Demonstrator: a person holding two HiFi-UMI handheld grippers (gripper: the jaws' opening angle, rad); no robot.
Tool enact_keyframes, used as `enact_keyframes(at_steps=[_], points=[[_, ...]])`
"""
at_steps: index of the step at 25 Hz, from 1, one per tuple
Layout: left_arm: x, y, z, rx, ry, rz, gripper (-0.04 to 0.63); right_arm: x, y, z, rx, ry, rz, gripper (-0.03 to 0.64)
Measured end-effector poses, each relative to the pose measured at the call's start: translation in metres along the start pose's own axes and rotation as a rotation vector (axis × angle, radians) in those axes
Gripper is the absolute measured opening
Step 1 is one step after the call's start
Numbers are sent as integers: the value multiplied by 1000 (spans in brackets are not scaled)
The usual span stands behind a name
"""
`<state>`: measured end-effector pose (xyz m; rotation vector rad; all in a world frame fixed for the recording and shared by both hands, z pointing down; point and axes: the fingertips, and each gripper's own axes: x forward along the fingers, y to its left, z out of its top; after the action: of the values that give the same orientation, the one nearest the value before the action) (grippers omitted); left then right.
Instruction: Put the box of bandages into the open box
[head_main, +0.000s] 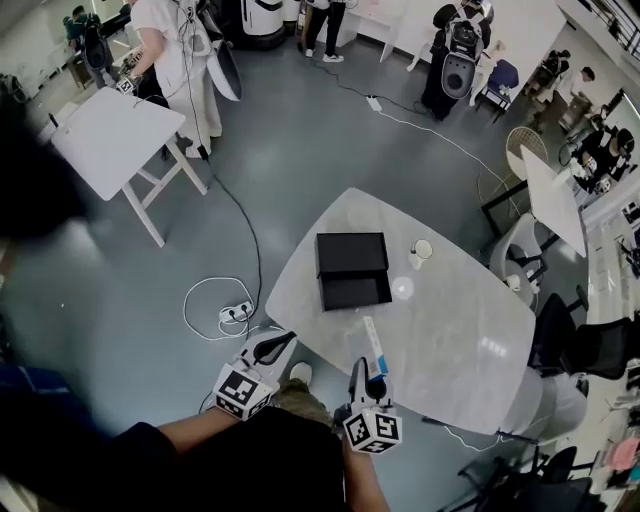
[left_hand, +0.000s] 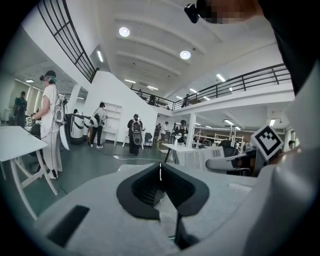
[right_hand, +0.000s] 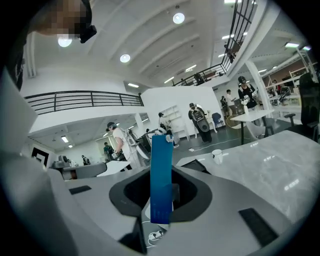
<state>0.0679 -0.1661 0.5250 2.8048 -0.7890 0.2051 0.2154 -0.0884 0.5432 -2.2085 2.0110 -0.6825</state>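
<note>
The box of bandages (head_main: 374, 346), long and blue-and-white, stands upright between the jaws of my right gripper (head_main: 369, 372), which is shut on its lower part near the table's front edge. In the right gripper view the bandage box (right_hand: 161, 175) shows as a blue strip rising from the right gripper (right_hand: 161, 202). The open black box (head_main: 352, 270) lies further up the white marble table (head_main: 450, 340), its lid folded back. My left gripper (head_main: 283, 341) hangs off the table's left edge, above the floor; its jaws (left_hand: 160, 172) meet with nothing between them.
A white cup (head_main: 422, 250) stands to the right of the black box. A power strip with coiled cable (head_main: 235, 313) lies on the floor at left. Dark chairs (head_main: 575, 350) stand at the table's right. A white folding table (head_main: 110, 135) and several people are farther off.
</note>
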Motion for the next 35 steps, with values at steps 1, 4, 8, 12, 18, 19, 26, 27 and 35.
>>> enact_keyframes(at_steps=[1, 4, 8, 12, 18, 19, 26, 27, 35], points=[[9, 4, 1, -5, 7, 15, 21, 11, -4, -2, 1, 30, 25, 69], [38, 12, 2, -11, 27, 47, 21, 46, -20, -13, 2, 123, 88, 69], [72, 18, 7, -2, 34, 81, 21, 79, -46, -19, -3, 199, 142, 69], [98, 31, 5, -18, 40, 123, 21, 108, -60, -28, 7, 274, 190, 69], [134, 52, -6, -102, 53, 184, 21, 154, -72, -41, 45, 382, 240, 69], [139, 54, -7, -104, 57, 187, 21, 161, -74, -44, 33, 401, 247, 69], [168, 66, -13, -115, 63, 194, 21, 206, -91, -76, -5, 495, 265, 69], [170, 67, -14, -124, 61, 195, 21, 210, -94, -81, -10, 506, 264, 69], [159, 91, -28, -149, 100, 257, 21, 249, -115, -121, -37, 637, 250, 69]])
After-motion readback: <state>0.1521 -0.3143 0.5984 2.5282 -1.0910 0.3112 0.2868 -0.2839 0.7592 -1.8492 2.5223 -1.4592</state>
